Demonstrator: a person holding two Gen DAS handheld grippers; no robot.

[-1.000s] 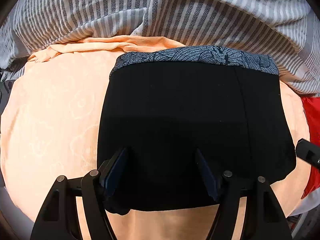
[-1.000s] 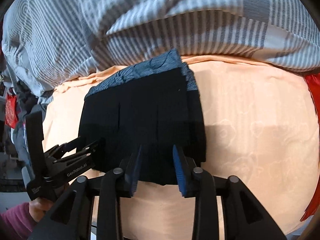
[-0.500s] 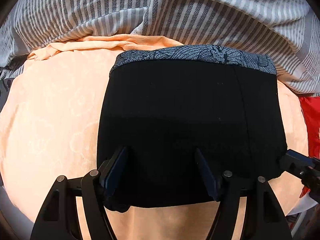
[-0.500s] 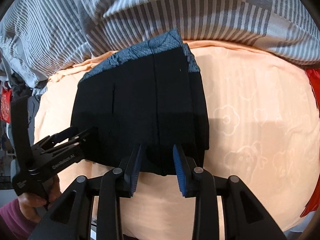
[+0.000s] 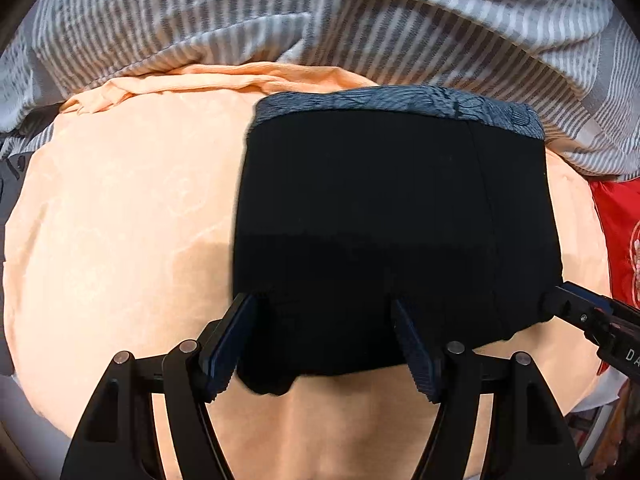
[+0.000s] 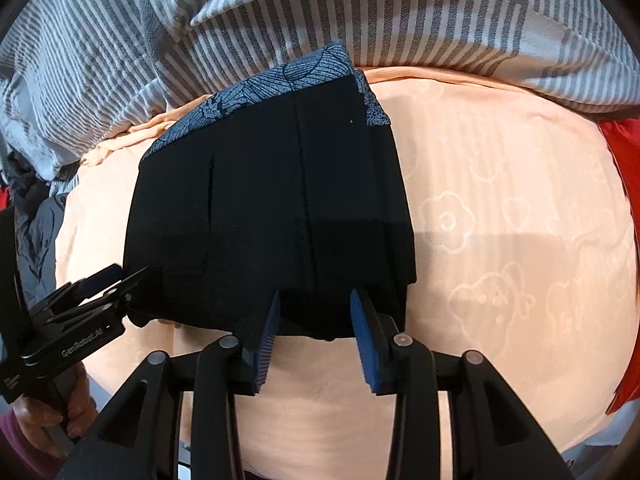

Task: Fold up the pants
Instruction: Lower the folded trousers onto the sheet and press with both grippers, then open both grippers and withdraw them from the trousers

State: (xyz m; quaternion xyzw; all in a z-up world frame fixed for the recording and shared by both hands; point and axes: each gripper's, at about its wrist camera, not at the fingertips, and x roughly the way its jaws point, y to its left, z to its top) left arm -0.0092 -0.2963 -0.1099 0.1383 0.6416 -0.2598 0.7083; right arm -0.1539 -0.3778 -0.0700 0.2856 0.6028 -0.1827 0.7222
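Black folded pants [image 5: 392,232] with a blue-grey patterned waistband [image 5: 400,100] lie flat on the peach sheet [image 5: 120,220]. My left gripper [image 5: 322,304] is open and points down over their near edge, with the cloth lying loose under its fingers. In the right wrist view the pants [image 6: 272,208] fill the middle. My right gripper [image 6: 315,296] stands over the near right corner; its jaws are opening, and the cloth edge lies between them without being pinched. The left gripper [image 6: 120,276] shows at the pants' near left corner, the right gripper [image 5: 576,308] at their right edge.
A grey and white striped duvet [image 6: 360,12] is bunched along the far side, against the waistband. Red fabric [image 5: 620,232] lies at the right. Dark clothing [image 6: 36,232] is piled at the left. A hand in a purple sleeve [image 6: 44,424] holds the left gripper.
The right gripper's jaws have spread a little and it has come down toward the pants' near edge. It now reaches the pants' right edge in the left wrist view. The left gripper has pulled back slightly.
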